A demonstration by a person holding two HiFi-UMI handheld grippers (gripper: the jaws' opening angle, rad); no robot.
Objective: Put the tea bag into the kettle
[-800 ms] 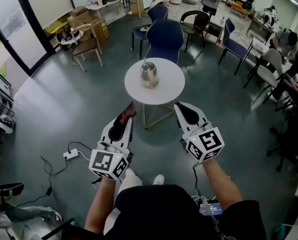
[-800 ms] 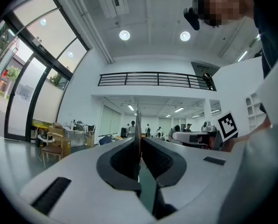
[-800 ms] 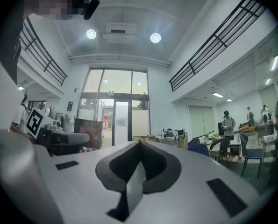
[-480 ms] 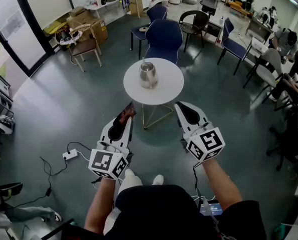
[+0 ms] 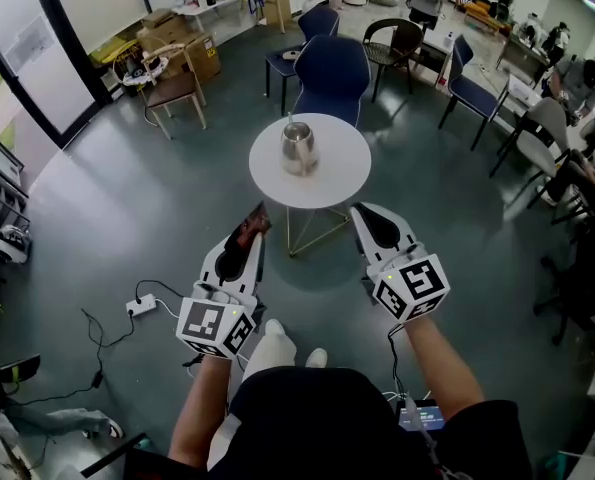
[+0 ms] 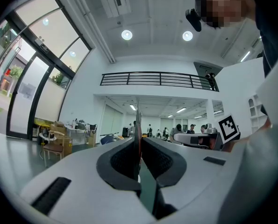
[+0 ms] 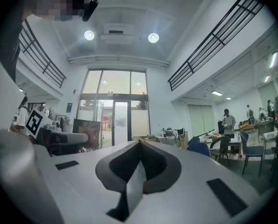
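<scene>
- Our left gripper (image 5: pixel 256 238) points level, its fingers pinching a flat dark-red tea bag (image 5: pixel 249 228) that sticks out past the tips.
- Our right gripper (image 5: pixel 363 212) points level too, its fingers pressed together with nothing between them.
- The shiny silver metal kettle (image 5: pixel 298 148) stands on the round white desk (image 5: pixel 342 173) ahead, well apart from both grippers.
- A blue chair (image 5: pixel 332 73) stands just beyond the desk.

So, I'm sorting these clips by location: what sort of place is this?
Probably a shared office or lab lounge: a small round white table carrying a metal kettle, loose blue chairs behind it, and people along the right side.
</scene>
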